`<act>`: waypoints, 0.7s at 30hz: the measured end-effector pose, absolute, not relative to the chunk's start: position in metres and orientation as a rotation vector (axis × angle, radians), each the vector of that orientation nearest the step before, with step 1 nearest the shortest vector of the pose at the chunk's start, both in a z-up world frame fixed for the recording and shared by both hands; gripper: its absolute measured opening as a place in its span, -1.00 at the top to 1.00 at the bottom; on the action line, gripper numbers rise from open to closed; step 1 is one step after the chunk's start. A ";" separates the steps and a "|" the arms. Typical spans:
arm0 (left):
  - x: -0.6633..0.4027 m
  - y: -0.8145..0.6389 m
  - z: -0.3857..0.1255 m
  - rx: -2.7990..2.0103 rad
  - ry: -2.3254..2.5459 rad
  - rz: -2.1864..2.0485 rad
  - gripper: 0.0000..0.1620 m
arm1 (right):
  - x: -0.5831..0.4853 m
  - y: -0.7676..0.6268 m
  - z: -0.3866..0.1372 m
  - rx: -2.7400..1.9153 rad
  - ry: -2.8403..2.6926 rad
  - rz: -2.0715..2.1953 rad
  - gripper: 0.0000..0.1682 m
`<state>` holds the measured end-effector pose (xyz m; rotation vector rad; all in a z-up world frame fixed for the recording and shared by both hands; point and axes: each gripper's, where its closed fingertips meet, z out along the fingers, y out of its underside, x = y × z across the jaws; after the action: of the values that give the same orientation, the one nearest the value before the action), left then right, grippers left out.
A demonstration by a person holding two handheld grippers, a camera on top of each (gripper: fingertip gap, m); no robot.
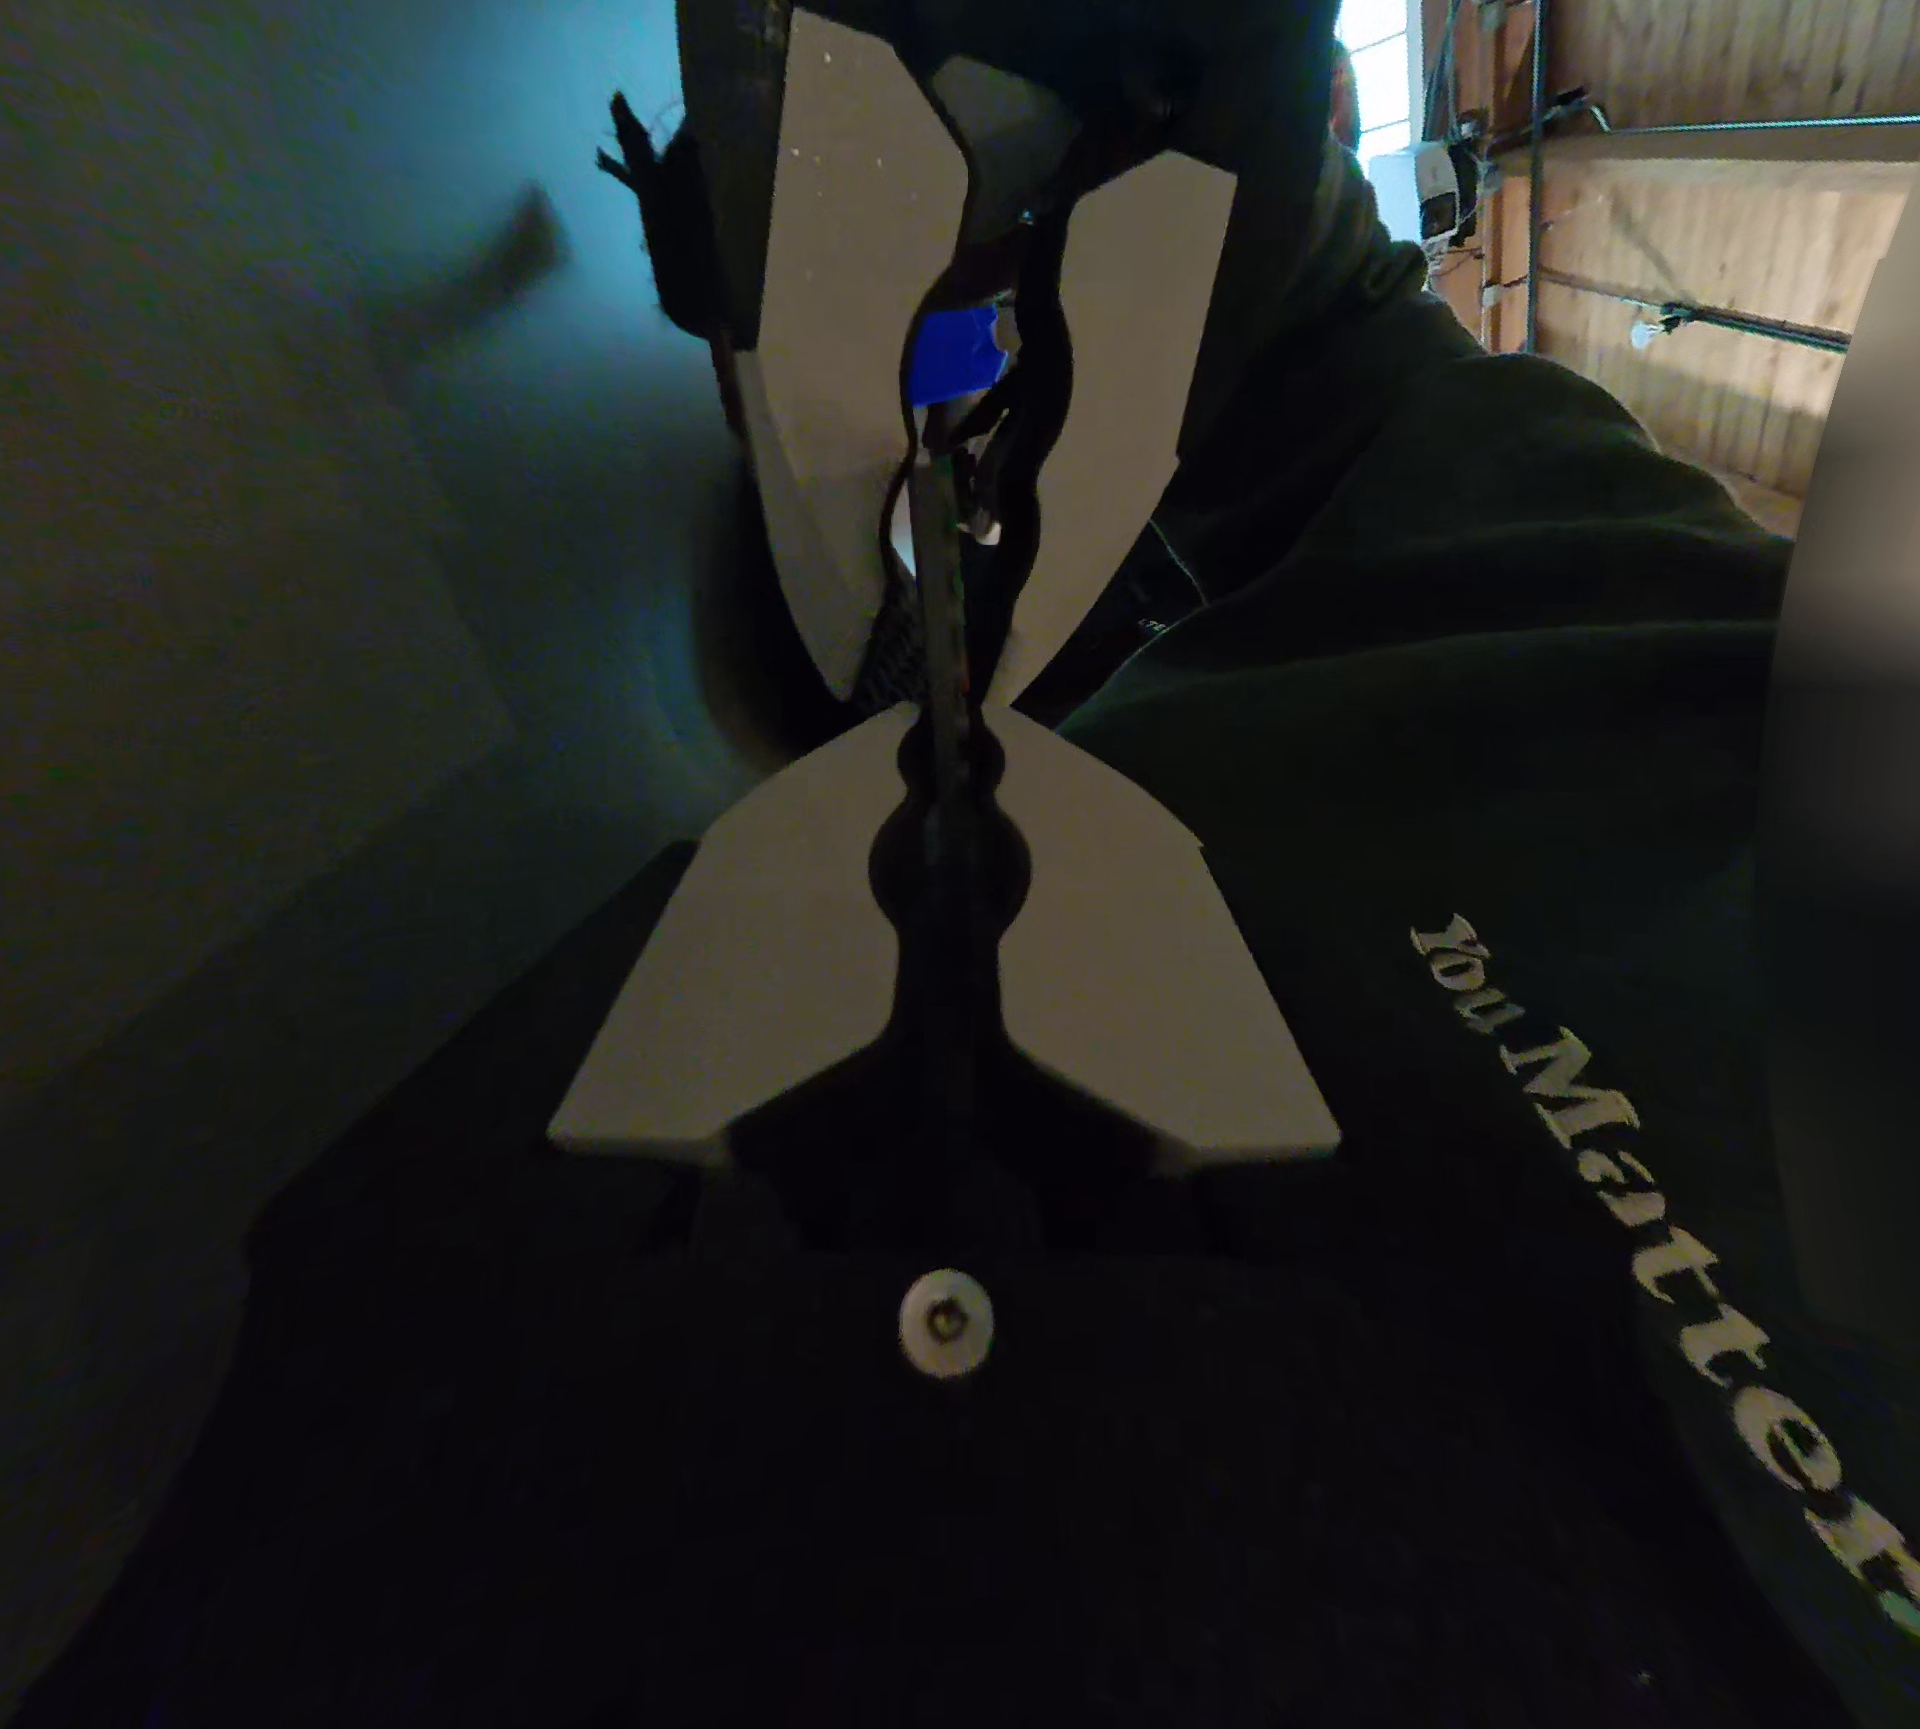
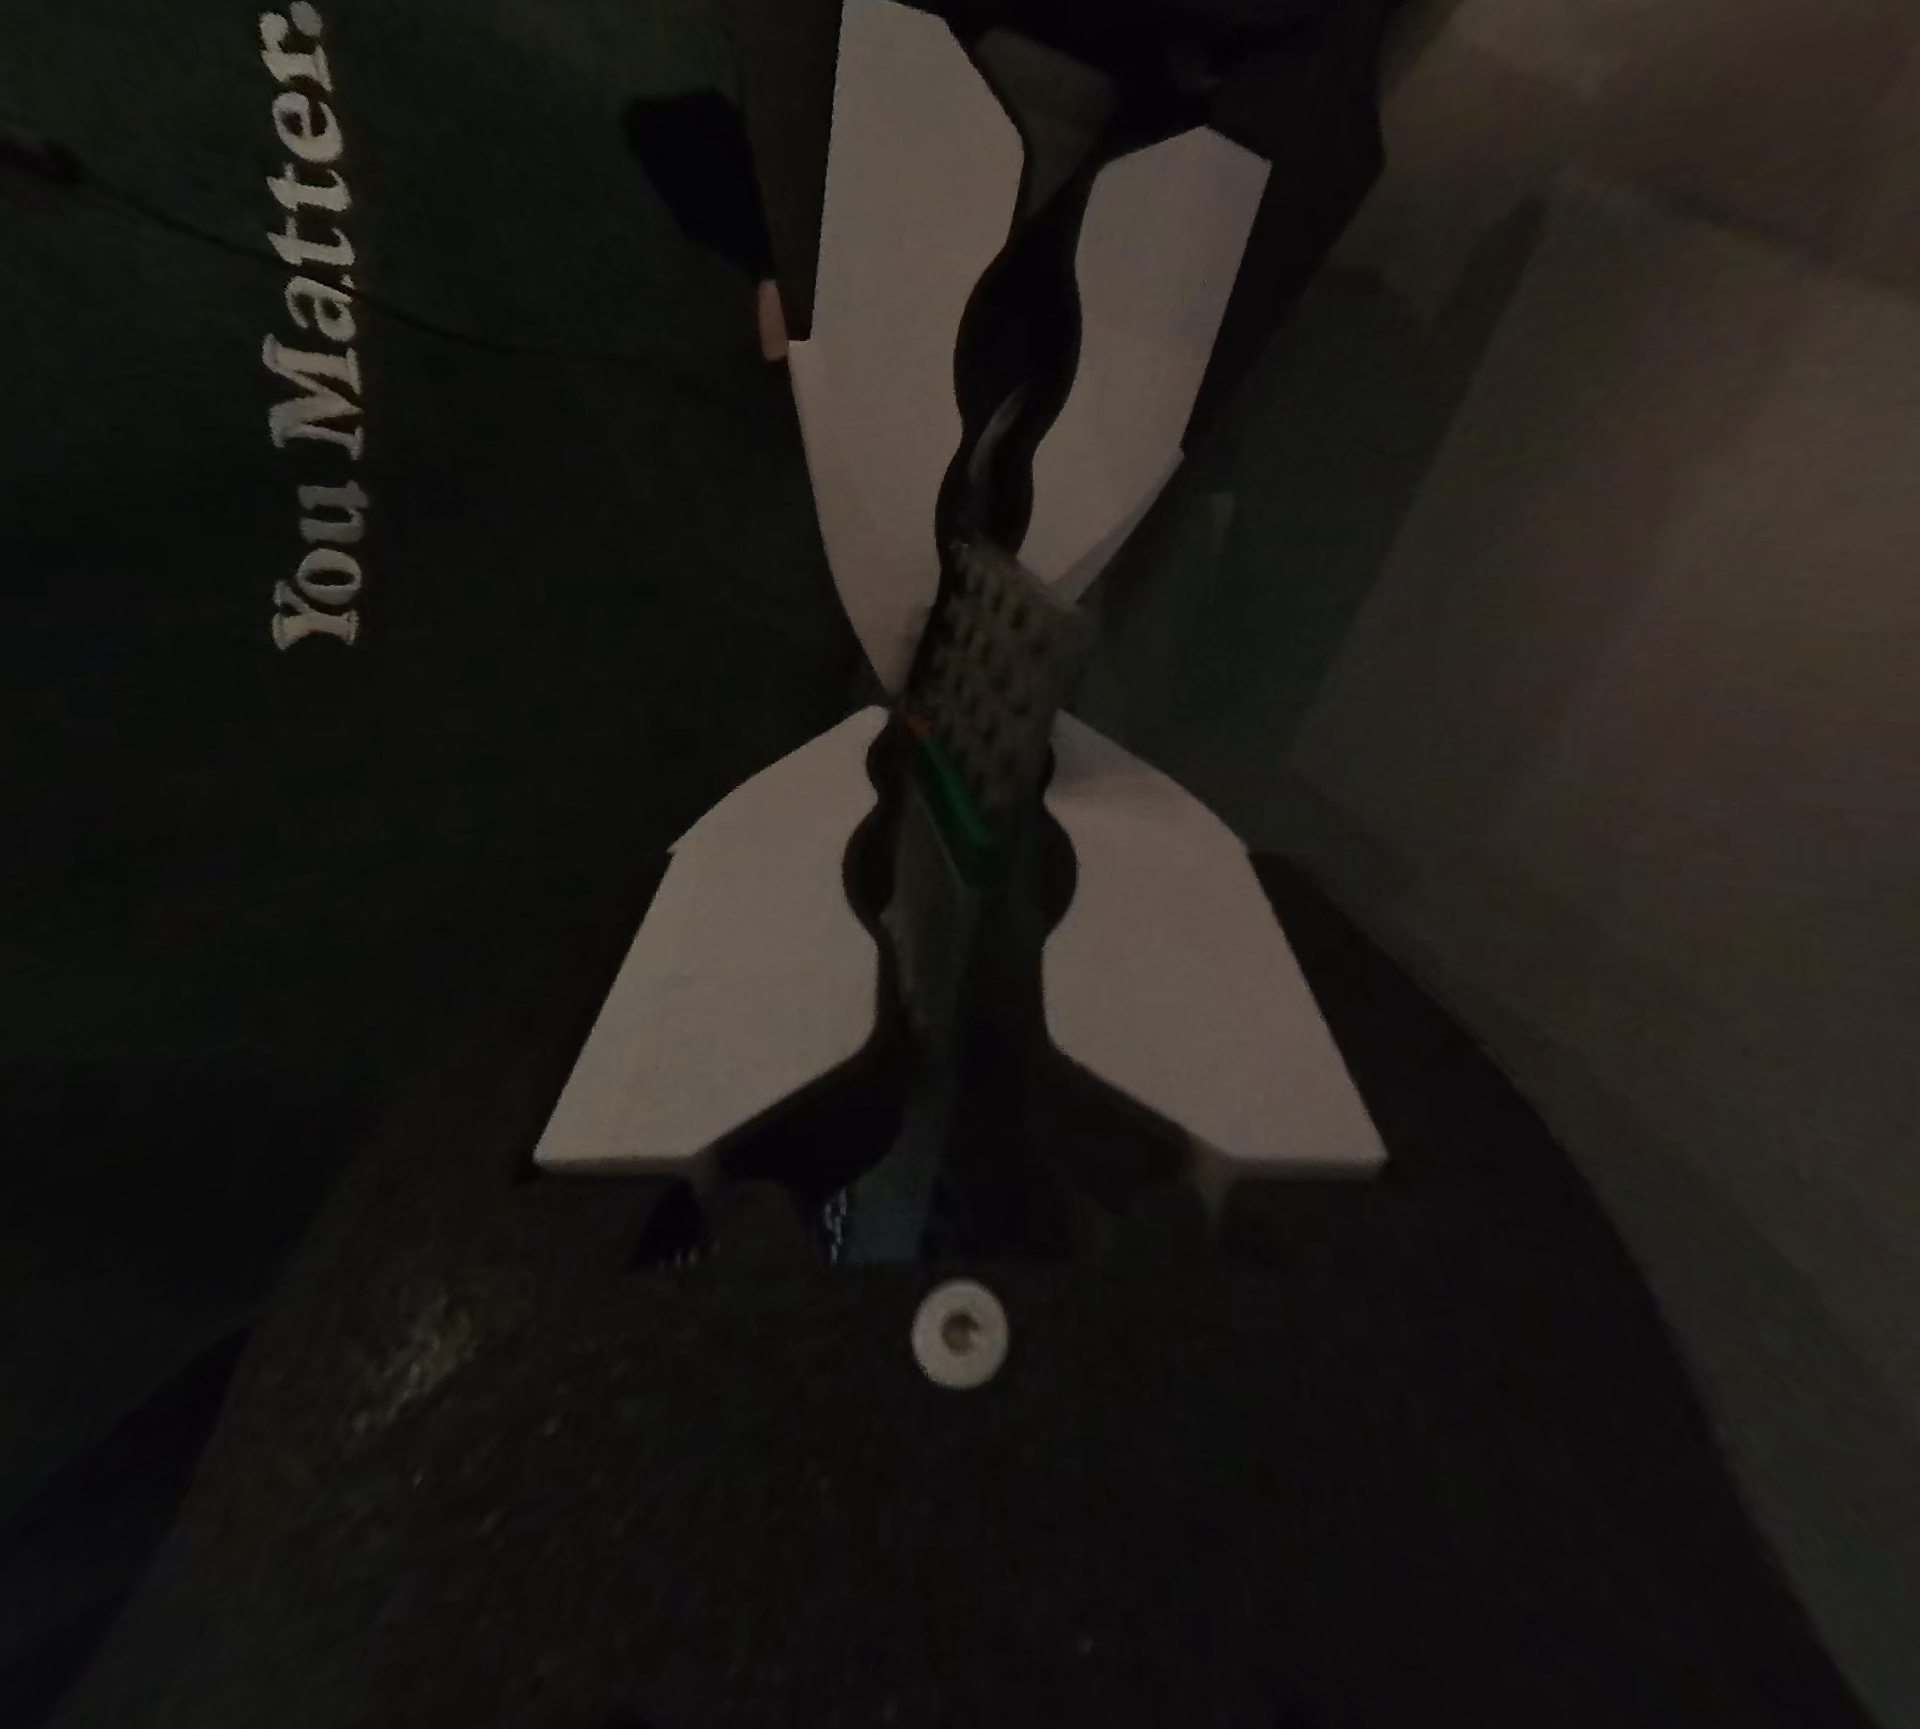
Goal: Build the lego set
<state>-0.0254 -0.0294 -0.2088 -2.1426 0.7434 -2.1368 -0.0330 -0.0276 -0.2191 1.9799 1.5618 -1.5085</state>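
Note:
My two grippers meet tip to tip and hold one thin dark studded lego plate (image 2: 987, 651) between them. In the left wrist view my left gripper (image 1: 951, 734) is at the bottom, shut on the plate (image 1: 940, 599), which shows edge-on. My right gripper (image 1: 935, 682) comes down from the top, shut on the plate's other end, with a blue piece (image 1: 956, 360) between its fingers. In the right wrist view my right gripper (image 2: 971, 734) is at the bottom and the left gripper (image 2: 987, 619) at the top. A green edge (image 2: 956, 796) shows on the plate.
A person's dark sweatshirt with white lettering (image 1: 1455, 744) is close behind the grippers; it also shows in the right wrist view (image 2: 312, 536). A wooden wall with cables (image 1: 1662, 121) is at the upper right. A pale, dim surface (image 1: 260, 432) fills the left.

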 end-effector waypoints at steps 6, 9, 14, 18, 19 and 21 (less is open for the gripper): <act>-0.027 -0.031 -0.211 -2.147 0.803 -2.064 0.92 | -0.034 -0.033 -0.218 1.937 1.486 -1.551 0.92; -0.028 -0.035 -0.214 -2.147 0.853 -2.041 0.92 | -0.034 -0.038 -0.220 1.920 1.491 -1.535 0.92; -0.029 -0.040 -0.217 -2.131 0.949 -1.959 0.94 | -0.034 -0.042 -0.222 1.909 1.503 -1.523 0.92; -0.029 -0.043 -0.218 -2.127 0.987 -1.931 0.93 | -0.033 -0.044 -0.223 1.910 1.520 -1.502 0.92; -0.029 -0.043 -0.219 -2.125 0.994 -1.918 0.93 | -0.034 -0.044 -0.223 1.918 1.515 -1.505 0.92; -0.030 -0.040 -0.218 -2.120 0.978 -1.921 0.93 | -0.035 -0.041 -0.222 1.933 1.501 -1.531 0.92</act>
<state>-0.0297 -0.0402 -0.2181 -2.1202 0.9780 -1.9215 -0.0352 -0.0407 -0.2216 1.9325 1.5014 -1.5313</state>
